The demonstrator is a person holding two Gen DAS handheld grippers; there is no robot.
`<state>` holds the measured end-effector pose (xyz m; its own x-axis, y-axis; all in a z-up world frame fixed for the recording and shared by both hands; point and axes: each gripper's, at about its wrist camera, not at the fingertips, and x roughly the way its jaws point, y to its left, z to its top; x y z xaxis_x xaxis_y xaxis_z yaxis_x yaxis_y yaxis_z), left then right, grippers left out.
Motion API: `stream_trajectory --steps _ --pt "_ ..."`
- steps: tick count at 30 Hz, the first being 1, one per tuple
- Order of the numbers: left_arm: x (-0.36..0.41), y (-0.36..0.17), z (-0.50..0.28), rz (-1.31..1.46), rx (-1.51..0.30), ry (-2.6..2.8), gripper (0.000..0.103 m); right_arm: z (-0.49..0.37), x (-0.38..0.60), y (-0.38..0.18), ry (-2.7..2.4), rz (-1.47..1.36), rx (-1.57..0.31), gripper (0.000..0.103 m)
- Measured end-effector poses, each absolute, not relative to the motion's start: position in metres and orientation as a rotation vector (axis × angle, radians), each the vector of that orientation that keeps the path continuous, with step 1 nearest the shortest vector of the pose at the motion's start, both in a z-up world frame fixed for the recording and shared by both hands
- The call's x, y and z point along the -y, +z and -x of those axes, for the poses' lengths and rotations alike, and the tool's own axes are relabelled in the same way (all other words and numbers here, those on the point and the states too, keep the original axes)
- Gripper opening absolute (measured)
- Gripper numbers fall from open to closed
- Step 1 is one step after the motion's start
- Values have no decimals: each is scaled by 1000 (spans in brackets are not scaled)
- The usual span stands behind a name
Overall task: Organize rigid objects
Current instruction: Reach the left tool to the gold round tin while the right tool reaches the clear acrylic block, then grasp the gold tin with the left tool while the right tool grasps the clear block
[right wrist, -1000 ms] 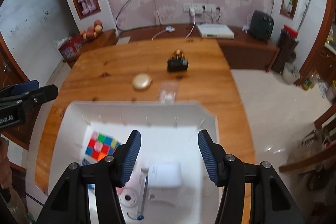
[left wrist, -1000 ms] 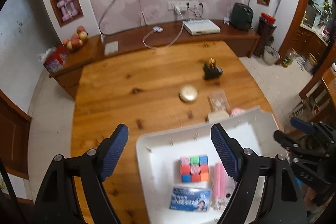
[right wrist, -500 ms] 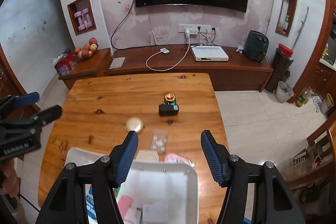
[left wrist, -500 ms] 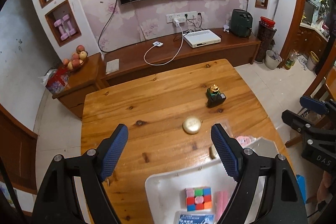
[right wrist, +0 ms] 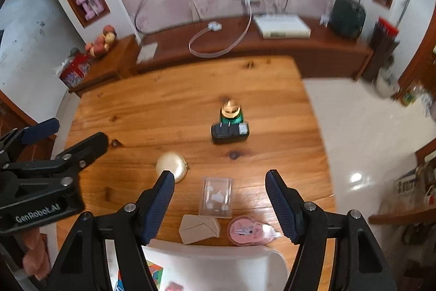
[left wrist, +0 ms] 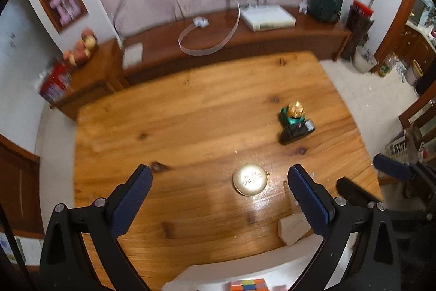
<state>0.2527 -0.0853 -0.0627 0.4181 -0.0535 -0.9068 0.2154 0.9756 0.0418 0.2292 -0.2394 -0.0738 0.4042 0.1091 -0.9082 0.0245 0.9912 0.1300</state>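
On the wooden table (left wrist: 190, 122) lie a round gold case (left wrist: 249, 179) (right wrist: 171, 166), a clear plastic box (right wrist: 217, 197), a tan folded box (right wrist: 199, 228) (left wrist: 293, 231), a pink item (right wrist: 244, 231) and a black block with a green and gold bottle (right wrist: 230, 124) (left wrist: 295, 122). A white bin (right wrist: 218, 266) (left wrist: 245, 273) at the near edge holds a colour cube (left wrist: 248, 285). My left gripper (left wrist: 219, 197) is open and empty above the gold case. My right gripper (right wrist: 219, 198) is open and empty above the clear box.
A low wooden TV cabinet (right wrist: 272, 48) runs behind the table with a white box (right wrist: 282, 26), cables and a fruit bowl (right wrist: 102, 41). Tiled floor (right wrist: 368, 127) lies to the right. The left gripper's body (right wrist: 41, 176) shows at the left of the right wrist view.
Both grippers have drawn back from over the white bin and now look at the table beyond it. The bin has slid to the bottom edge of both views. Both stayed open.
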Motion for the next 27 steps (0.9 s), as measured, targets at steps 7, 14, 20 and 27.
stream_trajectory --steps 7,14,20,27 --pt "89 -128 -286 -55 -1337 -173 100 -248 230 -137 46 -143 -1314 70" --pt "94 -165 -296 2 -1439 -160 100 -258 225 -171 41 -173 -1418 70" --pt "102 -175 -296 -28 -1465 -137 100 -262 215 -187 45 -159 -1471 56" --pt "115 -182 -301 -76 -1495 -107 100 -261 220 -185 33 -197 -1483 50"
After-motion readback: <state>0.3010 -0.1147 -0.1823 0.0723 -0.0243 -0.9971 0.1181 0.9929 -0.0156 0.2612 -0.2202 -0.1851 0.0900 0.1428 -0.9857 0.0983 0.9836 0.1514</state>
